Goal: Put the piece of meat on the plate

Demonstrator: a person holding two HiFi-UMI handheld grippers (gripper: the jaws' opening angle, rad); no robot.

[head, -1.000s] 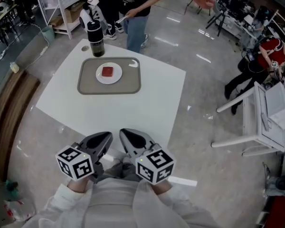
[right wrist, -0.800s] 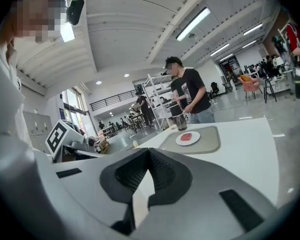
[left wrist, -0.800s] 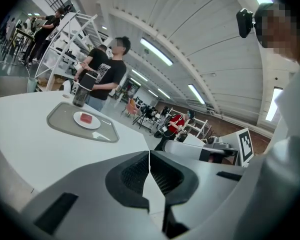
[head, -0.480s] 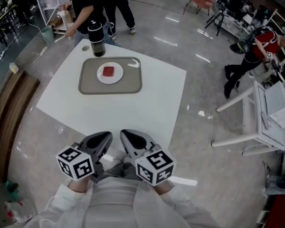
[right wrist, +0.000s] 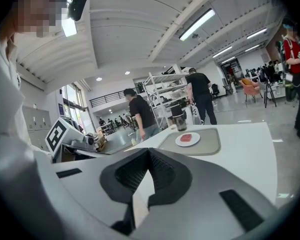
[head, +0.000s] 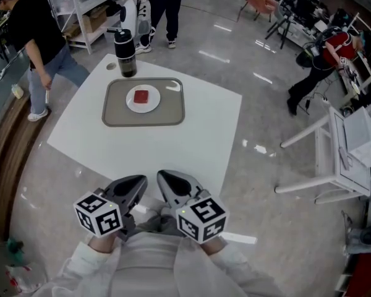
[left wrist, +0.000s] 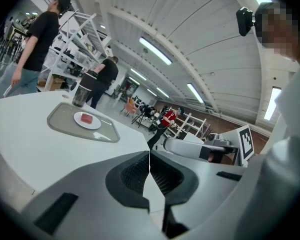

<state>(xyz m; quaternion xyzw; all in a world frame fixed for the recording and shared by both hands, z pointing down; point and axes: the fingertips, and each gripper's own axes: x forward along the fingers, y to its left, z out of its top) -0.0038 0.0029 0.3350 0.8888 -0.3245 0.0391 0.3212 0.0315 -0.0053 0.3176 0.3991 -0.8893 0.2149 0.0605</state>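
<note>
A red piece of meat [head: 142,95] lies on a small white plate [head: 149,104], which sits on a grey tray [head: 173,111] at the far side of the white table [head: 191,135]. Both grippers hover side by side off the table's near corner, close to my body and far from the plate. My left gripper [head: 139,179] is shut with nothing between its jaws, and so is my right gripper [head: 162,176]. The left gripper view shows the meat [left wrist: 87,118] far off beyond the touching jaw tips [left wrist: 149,156]. The right gripper view shows the meat [right wrist: 186,137] the same way past its tips [right wrist: 149,151].
A black bottle [head: 125,53] stands just behind the tray. A small white scrap [head: 174,86] lies in the tray's far right corner. A person [head: 37,36] walks at the table's left, another [head: 164,5] stands behind it. A white stand [head: 334,159] is to the right.
The people behind the table have moved; one has walked round to its left side. Neither gripper has moved, and the meat, plate and tray lie as before.
</note>
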